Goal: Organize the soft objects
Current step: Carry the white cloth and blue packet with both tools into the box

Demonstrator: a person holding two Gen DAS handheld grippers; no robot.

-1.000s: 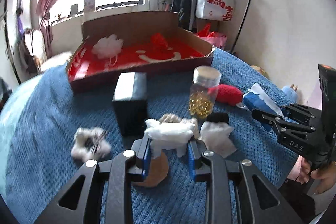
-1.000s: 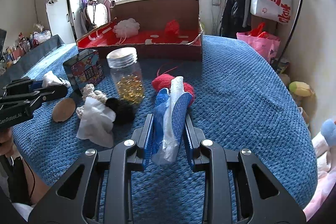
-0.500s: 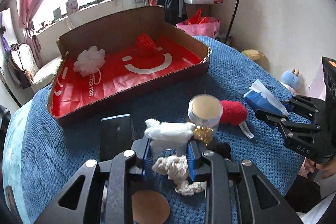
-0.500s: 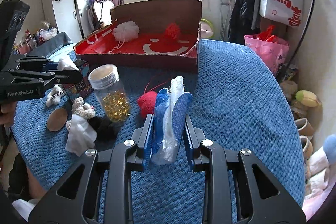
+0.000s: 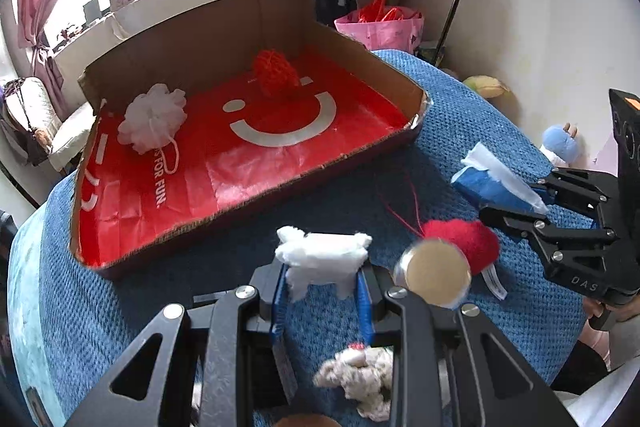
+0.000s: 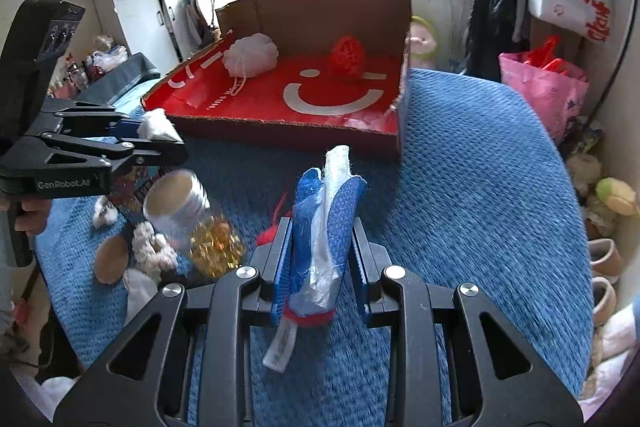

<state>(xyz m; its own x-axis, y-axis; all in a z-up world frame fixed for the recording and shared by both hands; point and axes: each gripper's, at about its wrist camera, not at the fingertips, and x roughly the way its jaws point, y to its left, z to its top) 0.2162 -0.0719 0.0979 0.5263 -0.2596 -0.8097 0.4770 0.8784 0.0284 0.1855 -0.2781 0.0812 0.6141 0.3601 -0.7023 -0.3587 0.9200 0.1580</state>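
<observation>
My left gripper (image 5: 322,291) is shut on a white cotton wad (image 5: 320,255), held above the blue blanket just short of the cardboard tray's (image 5: 256,199) near wall. In the right wrist view, the same left gripper (image 6: 160,143) carries the white cotton wad (image 6: 158,125) at the left. My right gripper (image 6: 320,259) is shut on a folded blue and white cloth (image 6: 328,219); in the left wrist view that cloth (image 5: 492,183) sticks out of the right gripper (image 5: 520,199) at the far right. The red-lined tray (image 6: 280,125) holds a white mesh pouf (image 5: 154,117) and a red knitted ball (image 5: 276,73).
On the blanket (image 6: 480,167) lie a red woolly ball (image 5: 468,239), a glass jar (image 6: 192,219) of yellow capsules, a beige knotted cloth (image 5: 360,375), a brown disc (image 6: 112,259) and a dark box (image 6: 136,187). A pink bag (image 6: 544,87) and plush toys sit beyond the right edge.
Both grippers have moved forward toward the tray with their loads still gripped. The jar, box and rags have dropped to the bottom of the left view, and the tray looms larger.
</observation>
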